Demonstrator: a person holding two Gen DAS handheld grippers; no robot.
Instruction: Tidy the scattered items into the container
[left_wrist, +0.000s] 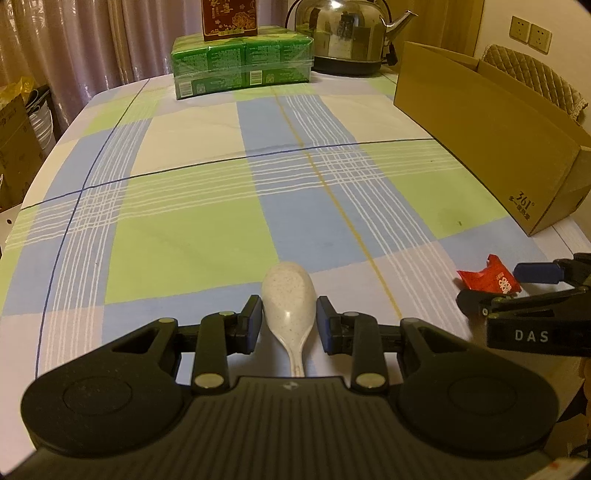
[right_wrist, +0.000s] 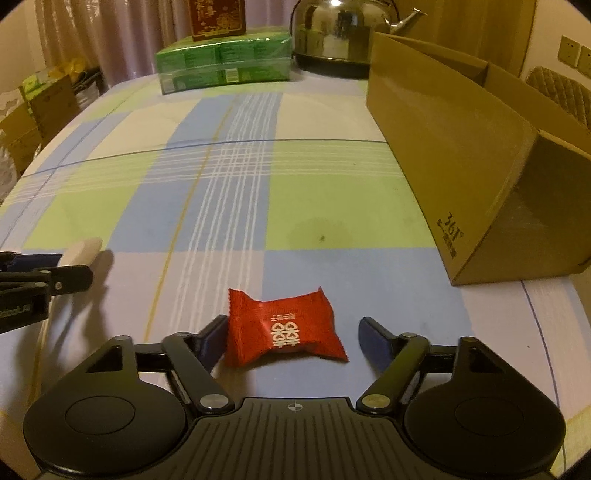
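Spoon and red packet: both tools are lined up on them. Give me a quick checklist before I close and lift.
1. Spoon bowl between left tool pads: ok.
2. Left tool closed on spoon: not ok, small gaps each side.
3. Red packet between right tool pads: ok, left pad touching, right pad apart.
4. Right tool closed: not ok, open.
5. Cardboard box within reach on the right: ok.
6. Box interior free: cannot tell.

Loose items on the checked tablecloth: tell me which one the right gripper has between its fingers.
The red candy packet, between the open right gripper fingers. The speckled white plastic spoon sits in the left gripper instead.
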